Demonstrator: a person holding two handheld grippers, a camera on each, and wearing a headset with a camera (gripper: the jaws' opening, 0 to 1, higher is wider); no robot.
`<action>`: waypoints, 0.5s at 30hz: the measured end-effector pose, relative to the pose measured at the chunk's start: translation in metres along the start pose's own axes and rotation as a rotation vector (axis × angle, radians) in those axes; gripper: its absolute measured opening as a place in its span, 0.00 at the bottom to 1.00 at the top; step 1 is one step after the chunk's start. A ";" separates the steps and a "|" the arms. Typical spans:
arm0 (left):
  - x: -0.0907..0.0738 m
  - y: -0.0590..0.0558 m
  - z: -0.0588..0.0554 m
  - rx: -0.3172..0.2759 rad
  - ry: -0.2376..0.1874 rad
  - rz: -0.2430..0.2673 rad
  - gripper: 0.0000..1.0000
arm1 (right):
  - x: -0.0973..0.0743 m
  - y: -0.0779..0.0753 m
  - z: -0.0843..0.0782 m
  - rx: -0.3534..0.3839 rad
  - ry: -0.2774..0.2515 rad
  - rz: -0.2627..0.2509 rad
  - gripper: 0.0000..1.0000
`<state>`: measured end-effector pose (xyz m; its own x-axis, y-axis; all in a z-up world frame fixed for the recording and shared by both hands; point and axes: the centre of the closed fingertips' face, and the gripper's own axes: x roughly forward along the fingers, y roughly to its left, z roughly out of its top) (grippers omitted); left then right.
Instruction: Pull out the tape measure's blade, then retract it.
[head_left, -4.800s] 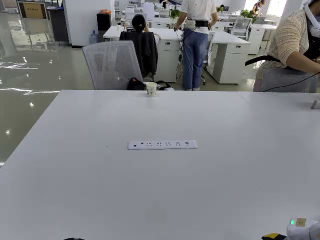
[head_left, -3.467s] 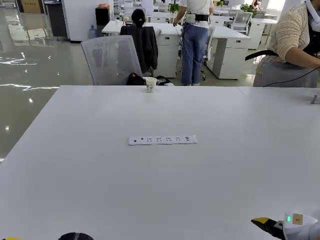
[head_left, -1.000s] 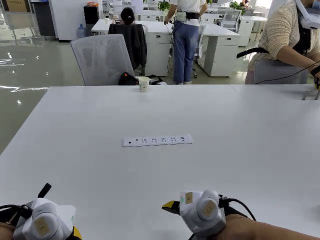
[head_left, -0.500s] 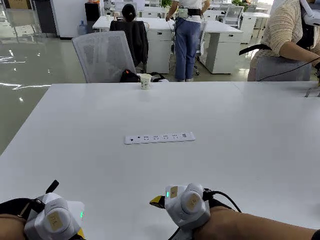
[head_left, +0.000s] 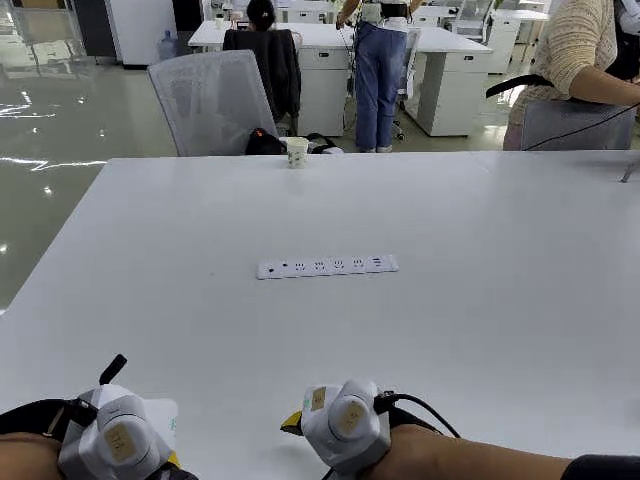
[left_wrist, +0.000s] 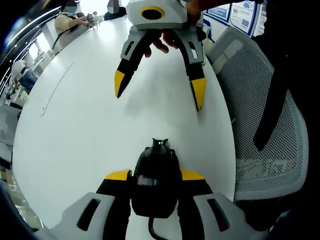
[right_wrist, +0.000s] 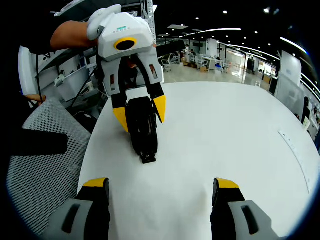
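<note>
Tape measure (right_wrist: 141, 131) clamped in left gripper (right_wrist: 140, 115) near table (head_left: 400, 330) edge; right gripper (left_wrist: 159, 92) spread wide, facing it. Hard smooth case, probably light – thin springy blade best pinched at end hook (right_wrist: 148, 159)

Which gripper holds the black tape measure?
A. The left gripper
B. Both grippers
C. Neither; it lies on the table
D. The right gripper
A: the left gripper has its jaws shut on the tape measure, while the right gripper stands open facing it.
</note>
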<state>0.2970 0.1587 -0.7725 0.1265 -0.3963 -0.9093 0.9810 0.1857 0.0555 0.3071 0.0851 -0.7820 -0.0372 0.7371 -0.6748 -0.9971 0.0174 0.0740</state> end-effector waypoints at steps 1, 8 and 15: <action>0.000 0.000 0.000 -0.001 -0.003 -0.001 0.30 | 0.002 0.001 0.003 -0.008 -0.001 0.002 0.83; 0.001 -0.001 0.000 0.001 -0.010 -0.006 0.30 | 0.017 0.004 0.009 -0.016 -0.013 0.014 0.67; 0.001 0.000 -0.001 -0.022 -0.028 -0.017 0.31 | 0.031 0.013 0.010 -0.048 0.006 0.032 0.53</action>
<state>0.2971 0.1589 -0.7736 0.1138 -0.4243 -0.8983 0.9797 0.1983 0.0305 0.2937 0.1152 -0.7945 -0.0699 0.7324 -0.6773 -0.9974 -0.0388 0.0609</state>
